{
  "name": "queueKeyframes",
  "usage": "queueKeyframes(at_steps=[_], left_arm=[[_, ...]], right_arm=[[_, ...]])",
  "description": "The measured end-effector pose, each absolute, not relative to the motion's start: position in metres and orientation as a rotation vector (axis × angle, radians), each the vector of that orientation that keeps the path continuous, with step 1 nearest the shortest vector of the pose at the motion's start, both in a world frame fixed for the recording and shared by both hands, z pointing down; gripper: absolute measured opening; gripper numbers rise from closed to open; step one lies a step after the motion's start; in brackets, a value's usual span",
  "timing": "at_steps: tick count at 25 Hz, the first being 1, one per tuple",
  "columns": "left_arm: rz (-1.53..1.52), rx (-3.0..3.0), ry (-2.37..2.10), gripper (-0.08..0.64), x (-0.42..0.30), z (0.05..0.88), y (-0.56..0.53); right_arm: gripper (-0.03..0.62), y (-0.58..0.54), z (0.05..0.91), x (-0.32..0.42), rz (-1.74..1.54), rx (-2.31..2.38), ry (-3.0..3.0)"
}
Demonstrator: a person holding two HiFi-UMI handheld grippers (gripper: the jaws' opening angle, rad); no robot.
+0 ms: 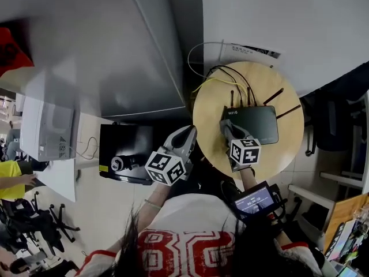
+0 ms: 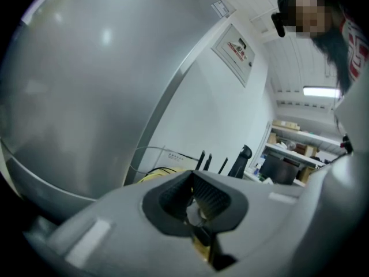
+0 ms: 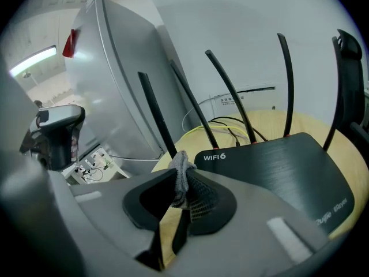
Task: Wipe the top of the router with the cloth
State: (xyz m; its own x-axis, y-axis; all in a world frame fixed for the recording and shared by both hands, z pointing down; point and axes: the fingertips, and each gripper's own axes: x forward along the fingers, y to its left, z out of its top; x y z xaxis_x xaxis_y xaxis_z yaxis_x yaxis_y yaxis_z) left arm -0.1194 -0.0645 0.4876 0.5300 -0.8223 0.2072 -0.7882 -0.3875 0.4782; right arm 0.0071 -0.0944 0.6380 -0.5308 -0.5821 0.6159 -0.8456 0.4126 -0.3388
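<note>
A small round wooden surface (image 1: pixel 288 149) stands by a white wall and a grey cabinet (image 1: pixel 86 45). The router (image 1: pixel 253 123) lies flat on it, long side running left to right, 4 antennas along its far edge. The right claw (image 1: pixel 228 128) is clamped on a grey cloth (image 3: pixel 182 172) at the router's near left corner, so the top lies ahead and to its right. The left claw (image 1: pixel 187 133), closed and seemingly empty, hangs off the surface's left edge, farther away.
</note>
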Motion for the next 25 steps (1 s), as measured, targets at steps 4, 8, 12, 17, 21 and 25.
queueKeyframes(at_steps=[4, 8, 12, 17, 21, 25], left_arm=[[-0.102, 2.230, -1.330, 0.002, -0.134, 0.486, -0.064], [-0.113, 2.228, -1.324, 0.002, -0.140, 0.487, -0.063], [-0.117, 2.252, -1.276, 0.002, -0.136, 0.485, -0.059], [-0.112, 2.281, -1.218, 0.002, -0.131, 0.485, -0.052], [-0.111, 2.302, -1.175, 0.002, -0.129, 0.484, -0.048], [-0.104, 2.327, -1.125, 0.002, -0.125, 0.483, -0.041]], right_arm=[[0.044, -0.092, 0.646, 0.008, 0.875, 1.236, -2.211], [0.044, -0.083, 0.650, 0.011, 0.878, 1.247, -2.188], [0.044, -0.067, 0.652, 0.014, 0.888, 1.266, -2.171], [0.044, -0.041, 0.655, 0.019, 0.917, 1.304, -2.153], [0.044, -0.023, 0.656, 0.022, 0.929, 1.333, -2.126], [0.044, -0.007, 0.660, 0.026, 0.952, 1.370, -2.090]])
